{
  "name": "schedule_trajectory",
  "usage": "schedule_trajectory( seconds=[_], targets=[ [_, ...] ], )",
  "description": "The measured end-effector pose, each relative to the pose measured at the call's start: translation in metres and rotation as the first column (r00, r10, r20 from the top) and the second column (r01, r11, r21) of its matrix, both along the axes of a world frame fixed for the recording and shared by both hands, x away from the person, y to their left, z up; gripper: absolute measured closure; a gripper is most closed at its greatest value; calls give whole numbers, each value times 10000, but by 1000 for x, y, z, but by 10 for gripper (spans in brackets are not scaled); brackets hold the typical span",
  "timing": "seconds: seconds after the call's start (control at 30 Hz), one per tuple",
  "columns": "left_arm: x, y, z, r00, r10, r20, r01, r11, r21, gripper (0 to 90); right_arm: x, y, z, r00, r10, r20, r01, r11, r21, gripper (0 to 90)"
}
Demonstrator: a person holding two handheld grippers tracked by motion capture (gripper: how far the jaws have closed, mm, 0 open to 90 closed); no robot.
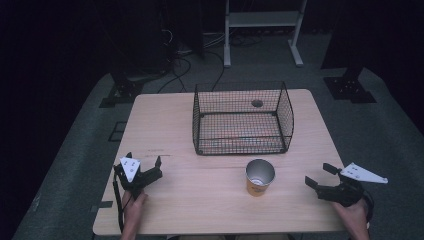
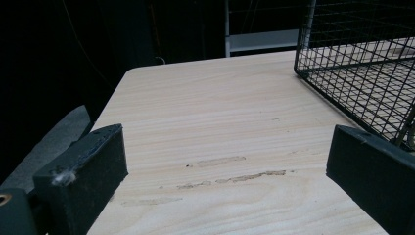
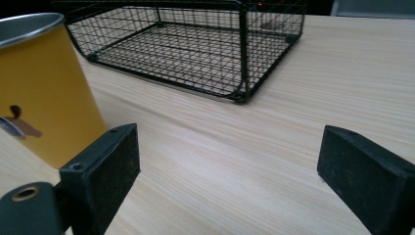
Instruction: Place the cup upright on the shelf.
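Cup (image 1: 260, 177) stands upright on the counter (image 1: 190, 200), near its front edge and just in front of the wire basket (image 1: 242, 119), apart from it. Body is yellow with a small printed figure, rim and inner wall look like bare metal; empty as far as the high view shows. Judgement: thin-walled metal tumbler, light, stiff enough not to crush under moderate squeeze, but the smooth tapered wall is likely slippery and the cup should tip easily if nudged high up. Right tongs (image 1: 317, 175) rest on the counter to the right of the cup, near but not touching, jaws spread wide with nothing between them. In the right gripper view the cup (image 3: 44, 88) sits just beyond the left jaw, off the line between the jaws, so an approach needs a shift toward it. Left tongs (image 1: 144, 161) lie well apart on the left side, jaws likewise wide open and empty; the left gripper view shows bare counter (image 2: 220, 137) and a corner of the basket (image 2: 362, 73). Best hold, as judged: pads across the yellow wall at mid-height or a little above, where the taper widens and resists slipping through; alternatively one jaw inside the rim, one outside. Basket is open-topped and empty, a plausible destination.
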State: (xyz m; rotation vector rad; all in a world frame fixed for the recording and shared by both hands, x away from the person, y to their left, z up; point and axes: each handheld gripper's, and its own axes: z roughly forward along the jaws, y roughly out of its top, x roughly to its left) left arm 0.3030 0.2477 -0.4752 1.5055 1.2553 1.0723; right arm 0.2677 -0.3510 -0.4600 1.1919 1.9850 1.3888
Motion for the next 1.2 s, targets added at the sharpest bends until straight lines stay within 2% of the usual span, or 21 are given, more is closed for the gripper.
schedule_trajectory(
  seconds=[0.3,0.8,0.93,1.03,1.2],
  targets=[
    [-1,-1,0,10000,3,-15,-3,10000,19,8,1,7,8,9995,302,79,-302,9995,-19,30],
    [-1,0,0,10000,-15,4,15,10000,-17,8,-15,9,20,9957,912,153,-915,9957,168,3],
    [-1,0,0,10000,-17,11,17,10000,-30,8,-18,19,23,9892,1467,43,-1467,9891,140,2],
    [-1,0,0,10000,-26,14,26,10000,-23,8,-20,25,25,9863,1645,85,-1646,9862,158,2],
    [-1,0,0,10000,-16,7,16,10000,-49,8,-21,45,30,9729,2307,146,-2308,9730,25,2]
  ],
)
